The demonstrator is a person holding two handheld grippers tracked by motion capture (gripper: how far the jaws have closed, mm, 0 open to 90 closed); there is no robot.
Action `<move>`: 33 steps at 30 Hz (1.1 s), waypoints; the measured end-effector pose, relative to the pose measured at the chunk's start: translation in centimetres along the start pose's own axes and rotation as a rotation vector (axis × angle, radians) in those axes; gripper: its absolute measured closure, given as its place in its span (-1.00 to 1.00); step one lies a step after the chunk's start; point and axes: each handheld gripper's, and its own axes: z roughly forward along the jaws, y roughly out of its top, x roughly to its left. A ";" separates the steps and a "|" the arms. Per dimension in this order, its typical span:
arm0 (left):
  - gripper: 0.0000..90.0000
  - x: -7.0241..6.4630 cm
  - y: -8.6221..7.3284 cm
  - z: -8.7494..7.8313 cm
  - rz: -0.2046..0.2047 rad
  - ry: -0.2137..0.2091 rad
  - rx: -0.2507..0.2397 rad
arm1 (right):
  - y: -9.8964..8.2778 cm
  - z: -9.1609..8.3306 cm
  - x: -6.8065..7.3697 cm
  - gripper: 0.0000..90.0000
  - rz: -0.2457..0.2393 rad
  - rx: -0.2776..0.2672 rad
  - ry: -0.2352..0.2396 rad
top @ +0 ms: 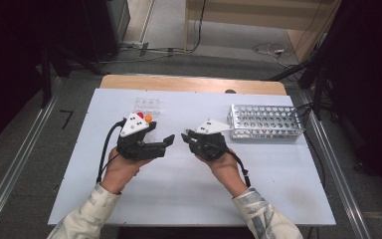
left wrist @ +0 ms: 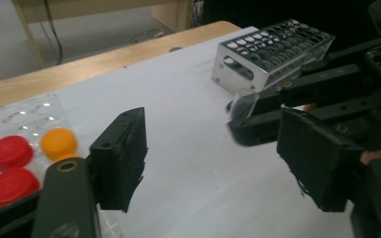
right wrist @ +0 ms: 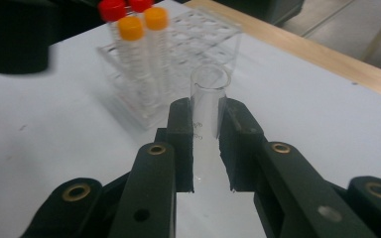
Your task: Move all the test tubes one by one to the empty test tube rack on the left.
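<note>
White table top [top: 189, 199] fills the high view, wood edge at the back, grey floor and cables beyond. Your left gripper [top: 170, 141] and right gripper [top: 185, 136] face each other mid-table, tips near but apart; metal rack [top: 266, 122] sits just right of your right hand, clear rack [top: 146, 105] w/ red & orange caps behind your left. Left gripper view: your jaws stand spread, nothing btwn them; red caps [left wrist: 10, 151] and orange cap [left wrist: 58, 143] at left, metal rack [left wrist: 270, 52] far right, and your other gripper [left wrist: 238, 119] comes in from the right w/ a glass tube [left wrist: 242, 105] at its tip. Right gripper view: your jaws pinch the open glass tube [right wrist: 207, 106], mouth pointing away; clear rack [right wrist: 198, 37] w/ capped tubes [right wrist: 135, 64] just beyond.
</note>
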 end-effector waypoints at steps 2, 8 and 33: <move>-0.24 -0.2 -0.3 0.4 0.004 -0.014 0.014 | 0.0 0.6 0.8 0.64 -0.007 0.008 0.020; 0.19 -0.2 -0.9 1.1 0.008 -0.026 0.043 | 0.0 1.7 2.4 0.64 -0.031 0.031 0.064; 0.69 0.8 -1.4 1.2 -0.066 -0.068 0.025 | 0.2 1.6 3.2 0.64 -0.030 0.007 0.092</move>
